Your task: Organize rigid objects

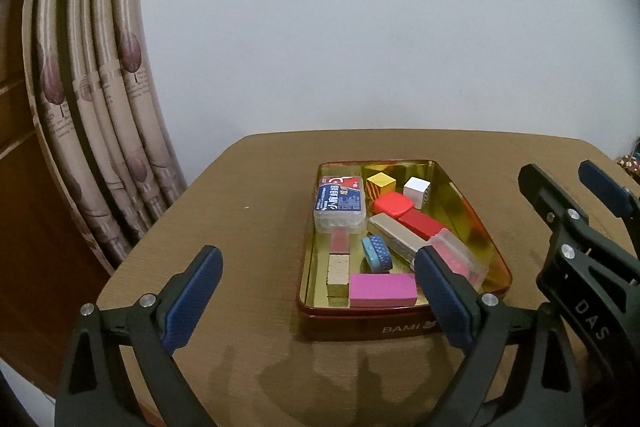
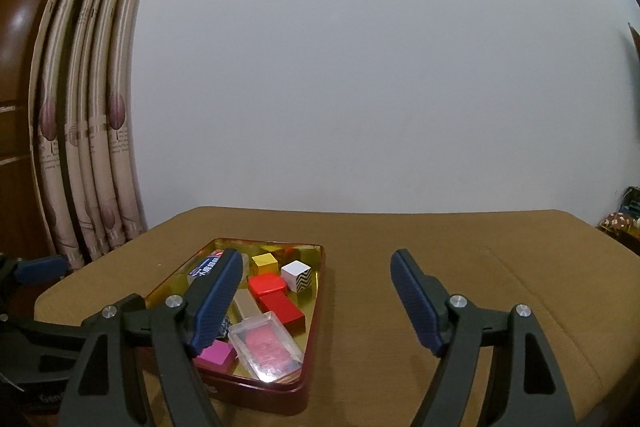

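Brown table [image 2: 400, 239], patterned curtain [image 1: 100, 107], white wall [image 1: 360, 27]

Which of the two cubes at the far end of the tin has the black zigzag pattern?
The white cube, nearest the tin's far right corner, carries the zigzag. The yellow cube to its left shows dark stripes instead.

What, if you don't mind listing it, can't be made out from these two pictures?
- Left wrist view: the left gripper's right finger covers part of the clear case and the tin's near corner.
- Right wrist view: the right gripper's left finger hides most of the blue-labelled box and the pink block.
- Box label print: too small to read.
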